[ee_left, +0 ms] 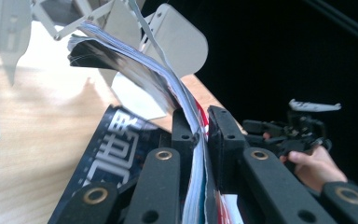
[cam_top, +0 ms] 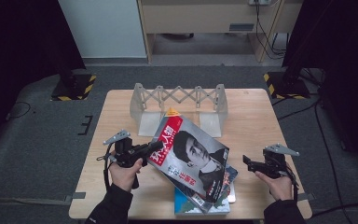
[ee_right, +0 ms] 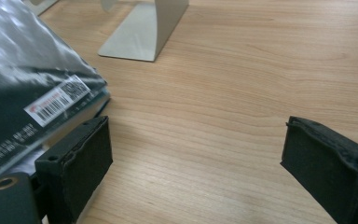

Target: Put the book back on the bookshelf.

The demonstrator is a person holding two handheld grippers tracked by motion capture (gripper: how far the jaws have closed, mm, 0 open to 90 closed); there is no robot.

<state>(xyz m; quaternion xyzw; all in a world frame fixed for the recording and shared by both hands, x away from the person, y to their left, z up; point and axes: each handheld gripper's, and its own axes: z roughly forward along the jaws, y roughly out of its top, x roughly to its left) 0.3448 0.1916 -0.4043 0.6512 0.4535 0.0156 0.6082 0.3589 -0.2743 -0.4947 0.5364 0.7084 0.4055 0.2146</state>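
Left gripper (cam_top: 153,147) fingers (ee_left: 182,135) clenched on top magazine's (cam_top: 191,156) edge, right gripper (cam_top: 248,162) fingers (ee_right: 79,158) released beside stack, three magazines on table (cam_top: 251,116).

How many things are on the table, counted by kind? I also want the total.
Magazines: 2 or more; the lifted magazine and the stack under it, whose number I cannot tell.
Expandable racks: 1, the grey rack.
Grippers: 2, the left gripper and the right gripper.
Total: at least 5.

Glossy paper magazine (cam_top: 191,156), wood table (cam_top: 251,116)
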